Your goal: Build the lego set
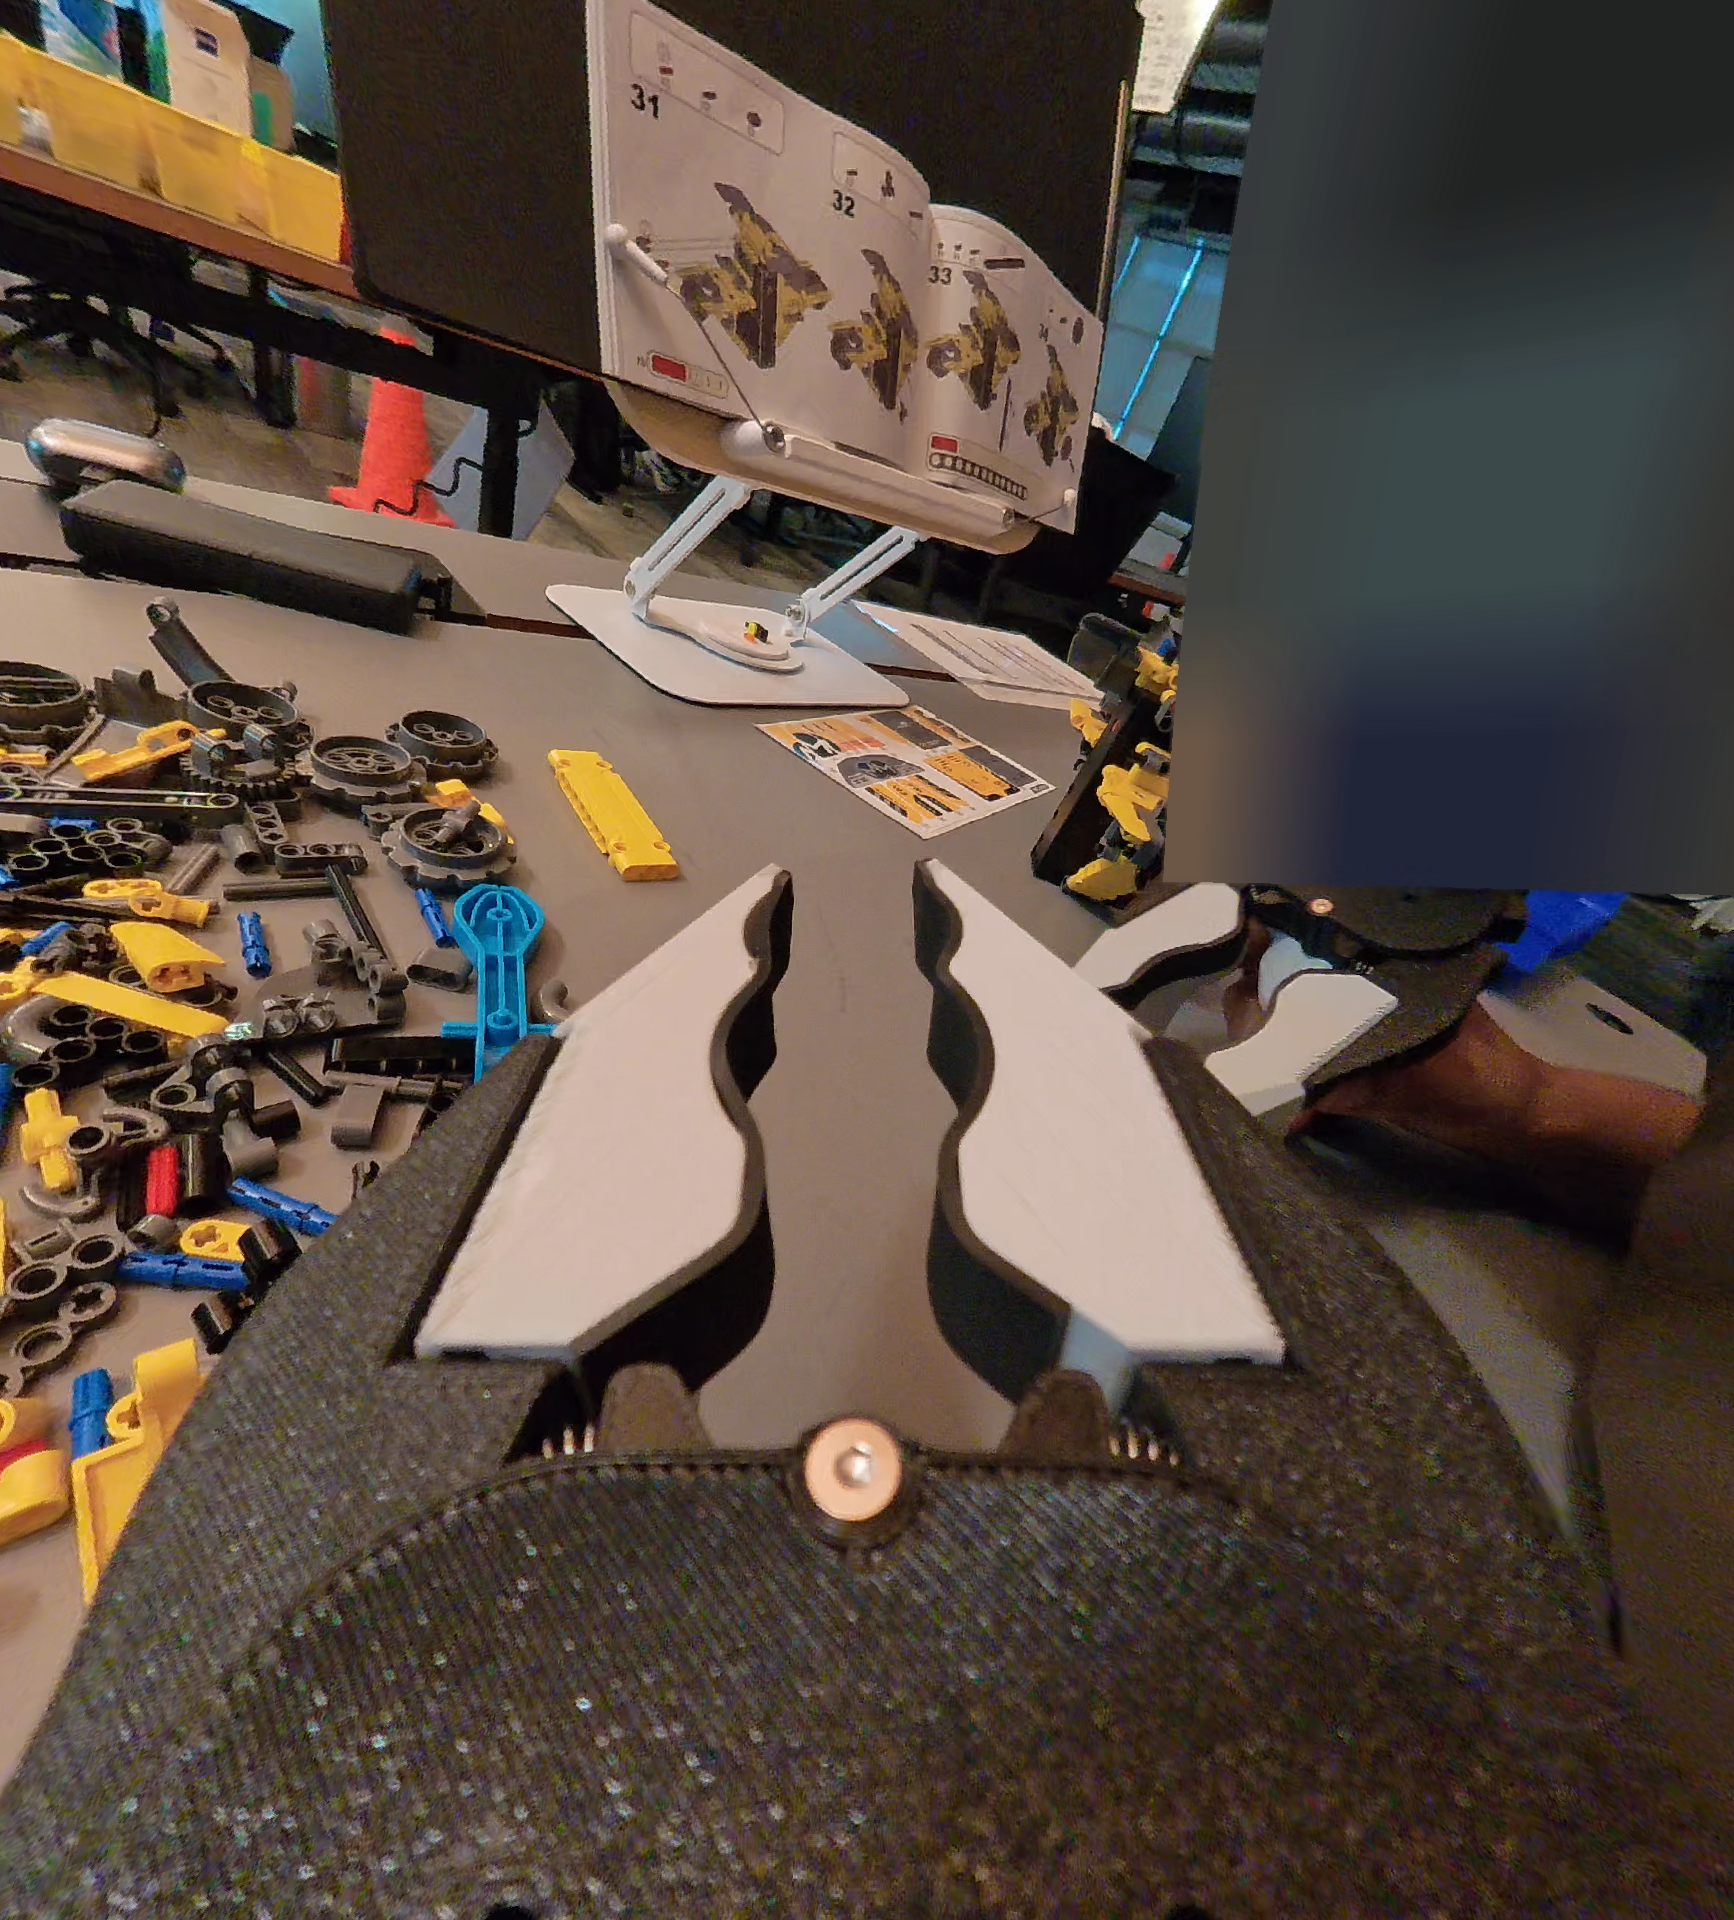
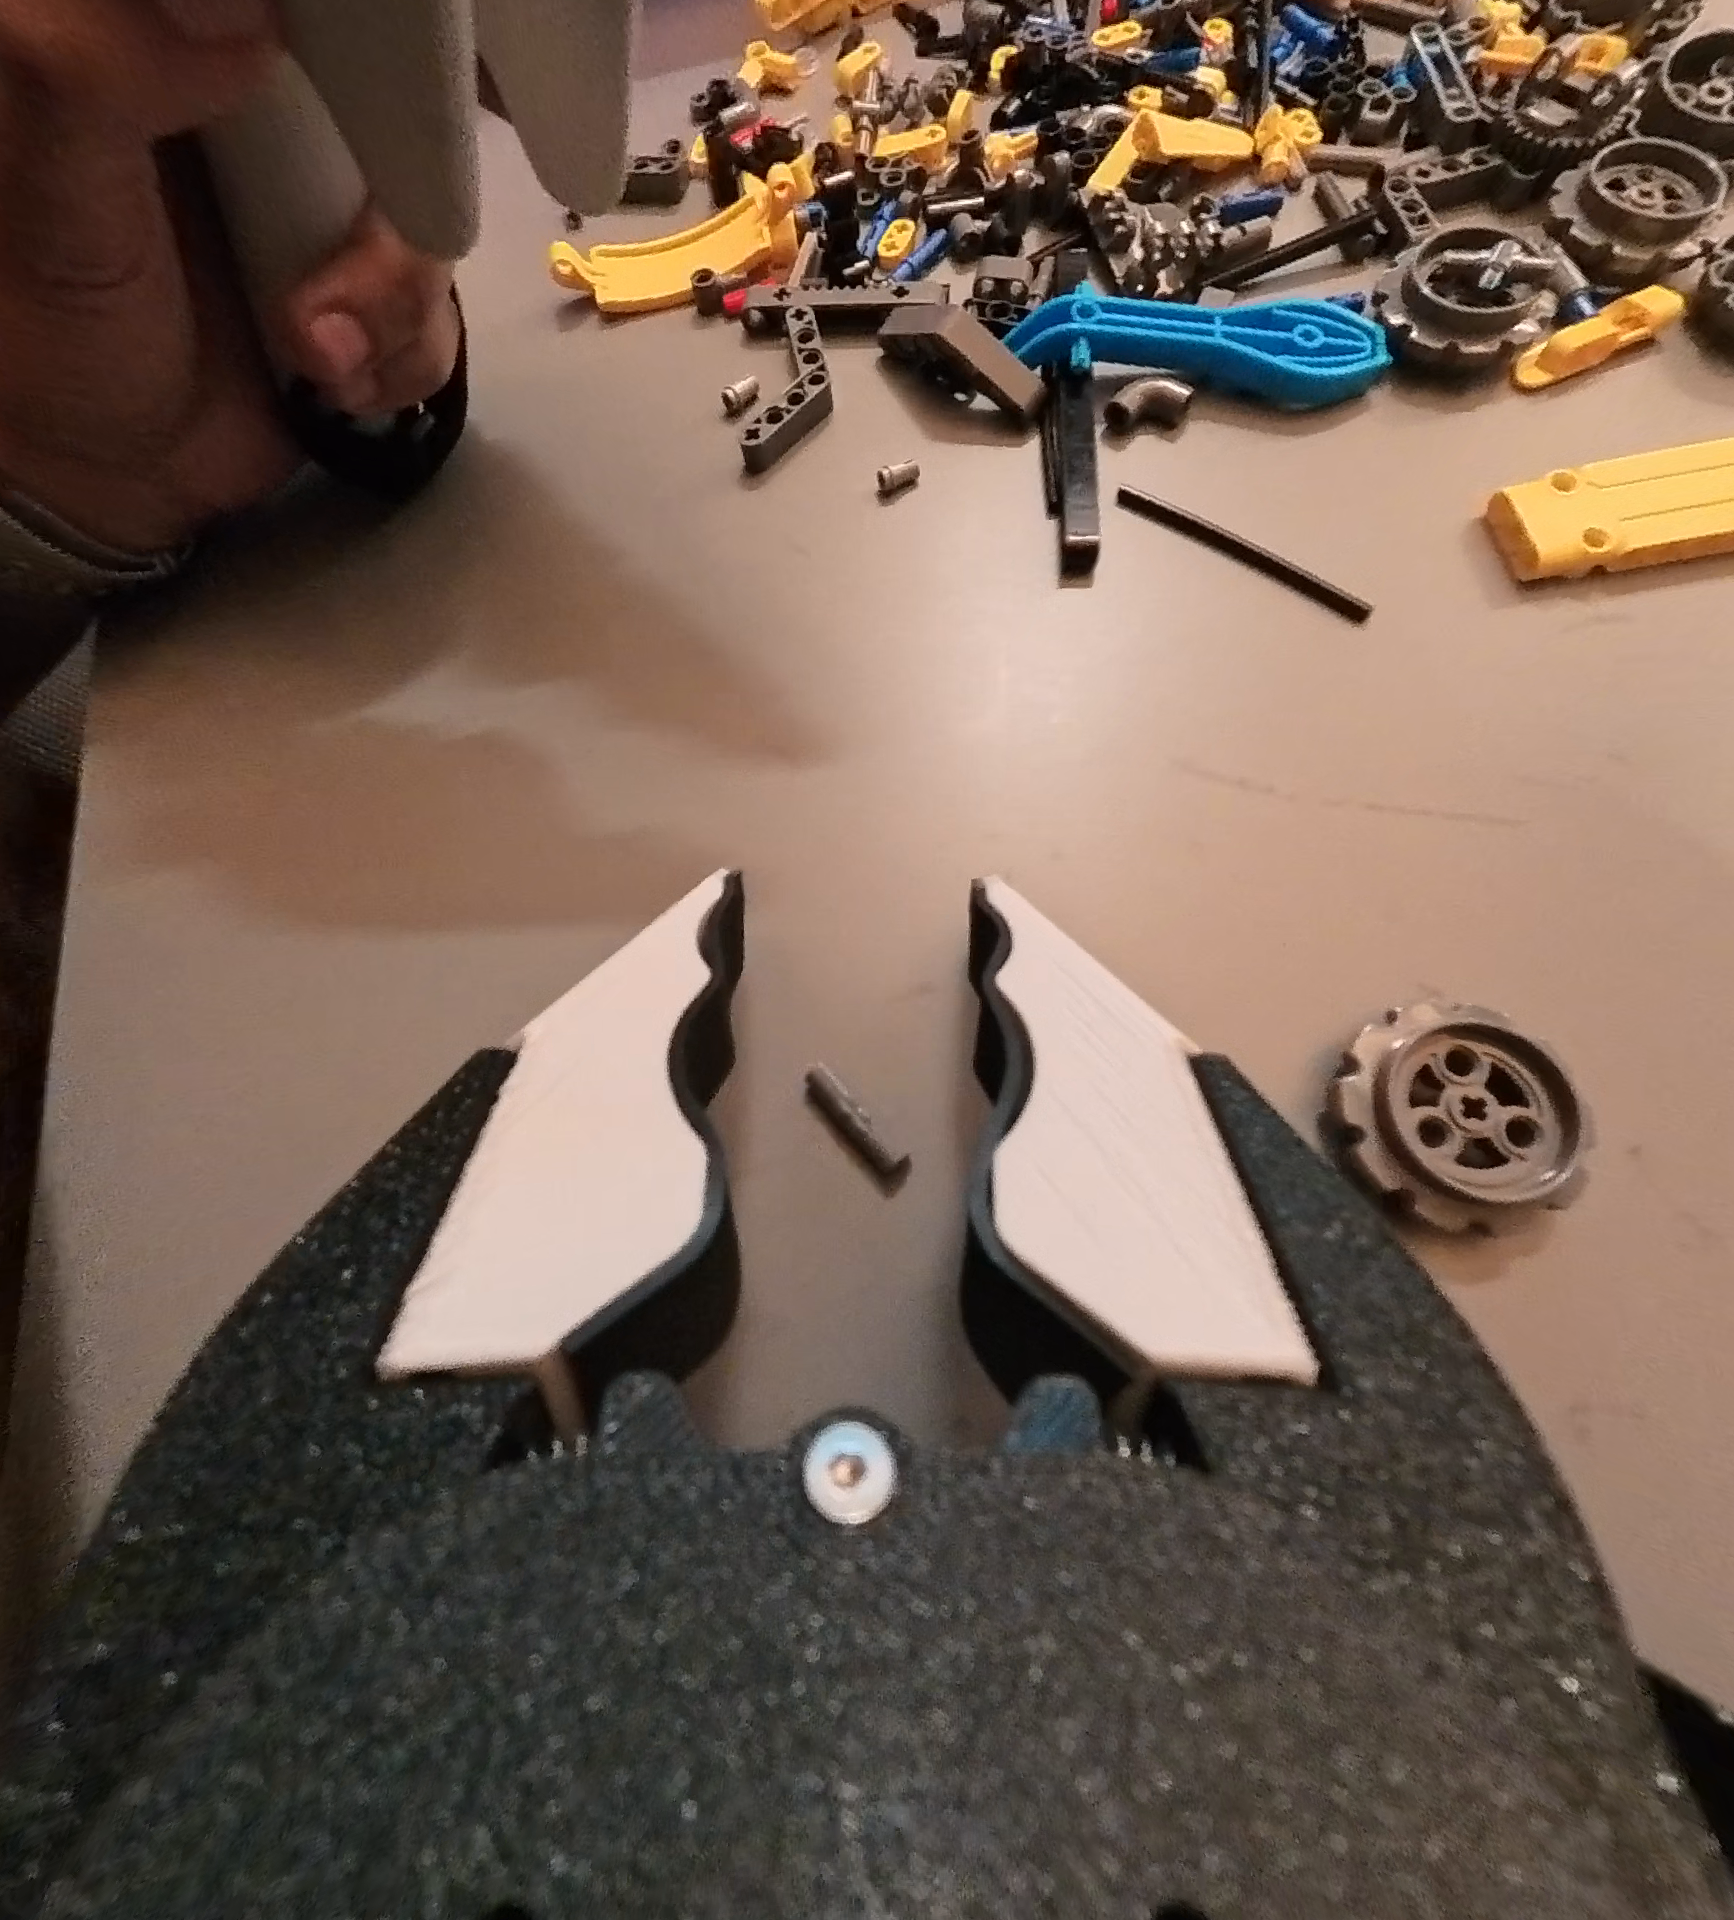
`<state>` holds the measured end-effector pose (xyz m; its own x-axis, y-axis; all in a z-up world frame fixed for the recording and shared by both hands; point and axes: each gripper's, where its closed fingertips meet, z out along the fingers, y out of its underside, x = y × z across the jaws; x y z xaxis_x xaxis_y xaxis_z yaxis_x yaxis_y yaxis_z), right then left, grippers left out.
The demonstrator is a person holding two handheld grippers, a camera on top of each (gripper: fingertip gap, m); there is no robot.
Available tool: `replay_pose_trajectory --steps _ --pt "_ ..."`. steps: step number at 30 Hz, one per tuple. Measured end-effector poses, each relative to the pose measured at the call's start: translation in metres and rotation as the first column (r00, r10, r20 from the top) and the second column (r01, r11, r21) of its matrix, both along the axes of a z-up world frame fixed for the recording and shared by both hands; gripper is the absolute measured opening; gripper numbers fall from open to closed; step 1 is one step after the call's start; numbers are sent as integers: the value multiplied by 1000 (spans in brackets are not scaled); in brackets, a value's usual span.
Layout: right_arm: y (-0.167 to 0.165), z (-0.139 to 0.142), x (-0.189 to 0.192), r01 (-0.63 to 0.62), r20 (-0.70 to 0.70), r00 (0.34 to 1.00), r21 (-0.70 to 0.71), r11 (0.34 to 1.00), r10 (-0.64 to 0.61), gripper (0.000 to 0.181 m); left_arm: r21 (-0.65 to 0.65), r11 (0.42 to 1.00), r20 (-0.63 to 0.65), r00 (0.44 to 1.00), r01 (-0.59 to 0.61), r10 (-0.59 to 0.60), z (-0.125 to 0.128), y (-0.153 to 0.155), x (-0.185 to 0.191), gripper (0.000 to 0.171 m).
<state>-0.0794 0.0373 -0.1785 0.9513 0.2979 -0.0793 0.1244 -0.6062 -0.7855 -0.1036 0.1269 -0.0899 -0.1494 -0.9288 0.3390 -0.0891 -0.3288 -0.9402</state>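
A: That small dark pin (image 2: 855,1130) on the grey table (image 2: 1050,790), how would it handle?

B: Light, stiff and slick, I'd judge, and apt to roll; best pinched across its middle.

A: Where does it lie?

B: Flat and slantwise between the fingers of the right gripper (image 2: 855,904), behind the tips, touching neither. The jaws stand apart and hold nothing.

A: Anything beside it?

B: A grey wheel (image 2: 1455,1117) just off the right finger; the heap of parts (image 2: 1206,177) lies well beyond.

A: And the left gripper (image 1: 852,883)?

B: Parted too, empty, over bare table, a blue tool (image 1: 497,961) and a yellow panel (image 1: 611,814) nearby
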Motion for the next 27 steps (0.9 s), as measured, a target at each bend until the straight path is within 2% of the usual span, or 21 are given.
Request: replay_pose_trajectory --steps 7,10,14,16,19,21,23,25,27 --pt "-9 6 -1 5 23 1000 45 999 -6 43 65 998 -17 1000 -24 25 -2 0 3 20" --pt "-7 14 -2 16 25 1000 86 996 -18 42 90 994 4 998 -66 66 6 9 5 20" --pt "4 50 -17 -13 61 998 205 979 1 40 106 984 66 989 -141 135 39 28 0 21" --pt "13 69 -20 -21 143 990 260 965 -17 38 149 973 20 984 -176 175 44 47 -1 26" --pt "37 100 -29 -39 211 977 361 932 -41 35 279 908 -54 939 -312 340 35 105 -8 27" --pt "61 122 -30 -40 250 965 437 899 -79 31 270 888 -56 915 -372 400 30 137 -12 27" --pt "92 141 -20 -9 286 946 493 870 -153 26 174 917 -81 923 -358 376 22 150 -16 28" --pt "125 152 2 56 317 913 525 849 -257 20 85 939 -53 939 -334 339 19 150 -21 29" --pt "157 151 35 164 341 861 517 840 -378 16 72 937 -39 937 -343 346 17 153 -29 27"
